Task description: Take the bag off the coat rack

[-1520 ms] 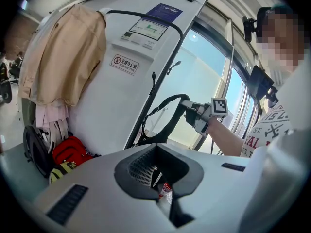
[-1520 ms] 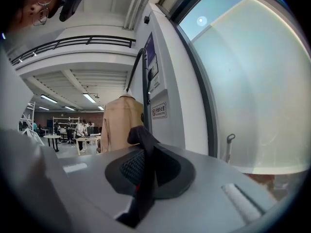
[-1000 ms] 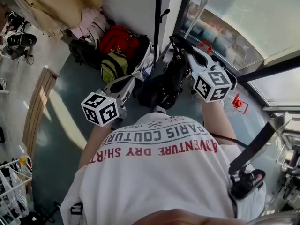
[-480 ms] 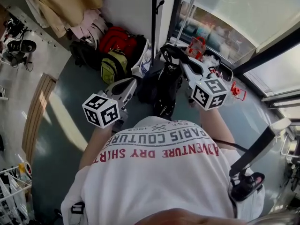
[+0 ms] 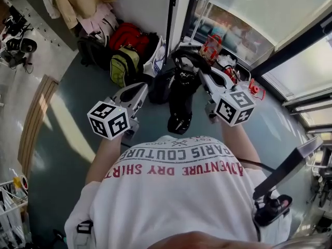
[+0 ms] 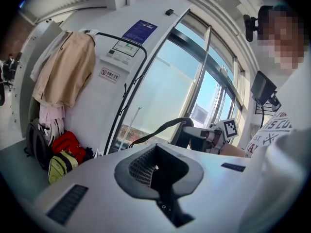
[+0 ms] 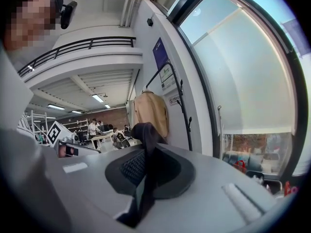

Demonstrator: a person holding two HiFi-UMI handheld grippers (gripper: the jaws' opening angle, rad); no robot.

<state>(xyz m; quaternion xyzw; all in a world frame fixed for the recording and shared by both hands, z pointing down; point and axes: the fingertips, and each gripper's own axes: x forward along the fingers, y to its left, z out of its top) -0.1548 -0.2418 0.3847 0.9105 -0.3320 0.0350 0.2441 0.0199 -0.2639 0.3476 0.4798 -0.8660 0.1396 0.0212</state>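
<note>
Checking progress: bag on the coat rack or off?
Off: the black bag hangs by its strap from the shut right gripper, clear of the coat rack.

Grey-blue floor [image 5: 52, 185] crossed by a sunlit streak, white wall [image 5: 145, 4], tall dark-framed windows [image 6: 163, 91], backpacks [image 5: 126, 50] piled against the wall, beige coat [image 6: 65, 74] hanging

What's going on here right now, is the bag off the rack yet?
The right gripper is shut on the strap of the black bag, which hangs below it, apparently clear of the coat rack standing by the wall. The left gripper is shut and empty, held off to the side.
</note>
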